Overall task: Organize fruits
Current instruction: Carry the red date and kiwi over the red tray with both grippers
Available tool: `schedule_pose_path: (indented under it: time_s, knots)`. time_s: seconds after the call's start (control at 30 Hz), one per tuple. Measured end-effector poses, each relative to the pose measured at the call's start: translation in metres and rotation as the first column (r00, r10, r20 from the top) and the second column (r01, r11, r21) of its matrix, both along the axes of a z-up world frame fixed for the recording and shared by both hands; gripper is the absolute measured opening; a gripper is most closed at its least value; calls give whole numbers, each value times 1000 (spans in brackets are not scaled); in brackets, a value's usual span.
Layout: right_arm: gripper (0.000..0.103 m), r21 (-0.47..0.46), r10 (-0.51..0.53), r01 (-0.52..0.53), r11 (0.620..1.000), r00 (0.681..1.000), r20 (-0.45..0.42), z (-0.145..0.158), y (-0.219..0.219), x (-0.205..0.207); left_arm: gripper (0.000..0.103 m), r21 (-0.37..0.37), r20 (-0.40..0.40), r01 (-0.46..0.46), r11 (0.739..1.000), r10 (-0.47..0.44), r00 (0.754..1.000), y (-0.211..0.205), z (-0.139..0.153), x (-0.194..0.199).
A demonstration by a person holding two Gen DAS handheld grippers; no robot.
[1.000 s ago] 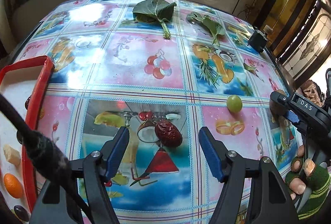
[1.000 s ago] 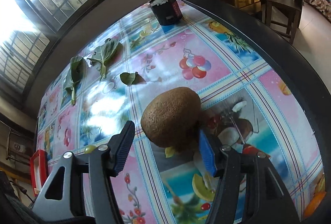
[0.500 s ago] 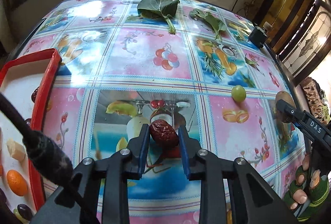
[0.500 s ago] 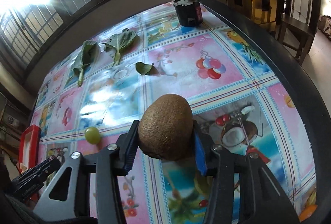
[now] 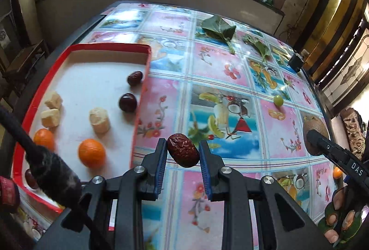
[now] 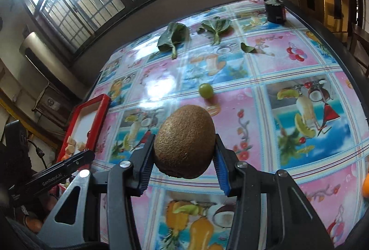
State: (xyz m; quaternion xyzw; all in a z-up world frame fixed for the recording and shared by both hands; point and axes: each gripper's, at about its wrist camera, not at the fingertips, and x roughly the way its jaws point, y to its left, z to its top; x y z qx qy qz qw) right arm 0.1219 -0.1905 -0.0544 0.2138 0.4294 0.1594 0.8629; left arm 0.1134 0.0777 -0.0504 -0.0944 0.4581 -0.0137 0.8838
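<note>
Left wrist view, far left: red tray [image 5: 110, 46] on the fruit-print tablecloth [image 5: 207, 61]. Inside it, already sorted: two oranges [image 5: 91, 153], pale fruit chunks [image 5: 99, 120], a wrinkled red date [image 5: 135, 78] against the right wall, a dark round fruit [image 5: 127, 102] just below that.

Just right of the tray wall: left gripper [image 5: 183, 146], raised over the cloth. Had just been closing; clamped now on a second date, the held date [image 5: 183, 150], both blue pads pressed to its sides, clear of the table.

Further right: two green leaves [image 5: 219, 27] near the far edge, a green grape [image 5: 278, 100] loose on the cloth, well apart from the tray. Far right edge: kiwi [image 5: 314, 127] behind one black finger of the other tool, plus a gloved hand [image 5: 341, 224] low in the corner.

Right wrist view, left side: the left tool's finger in front of the tray, chunks visible inside. Leaves at the back, grape mid-table, just beyond the kiwi.

Centre: right gripper [image 6: 184, 134], also just been closing, gripped on the kiwi at its widest part, pads touching both flanks. Kiwi upright-ish, narrow end away from camera, lifted off the cloth.

Right: dark canister [image 6: 275, 12] at the far corner, part of another orange fruit [image 6: 365, 185] cut off at the frame edge.
</note>
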Motion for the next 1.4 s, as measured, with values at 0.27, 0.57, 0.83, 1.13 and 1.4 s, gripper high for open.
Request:
schedule_pose_path:
  time_s: [0.27, 0.57, 0.83, 1.13, 1.4]
  knots:
    - [49, 26, 77, -78, 997, 997, 20, 20, 75, -10, 27, 71, 39, -90, 993, 87, 995, 55, 9, -25]
    - [49, 15, 143, -145, 989, 984, 105, 62, 129, -8, 27, 143, 98, -162, 976, 149, 984, 89, 22, -32]
    - [49, -17, 207, -207, 978, 971, 118, 72, 158, -9, 27, 144, 101, -207, 968, 194, 976, 103, 22, -32]
    - [49, -9, 228, -228, 974, 968, 108, 66, 164, -6, 27, 156, 95, -226, 962, 213, 972, 109, 22, -34]
    - [49, 3, 234, -236, 972, 967, 100, 61, 166, -3, 27, 168, 91, -237, 957, 224, 970, 111, 20, -32]
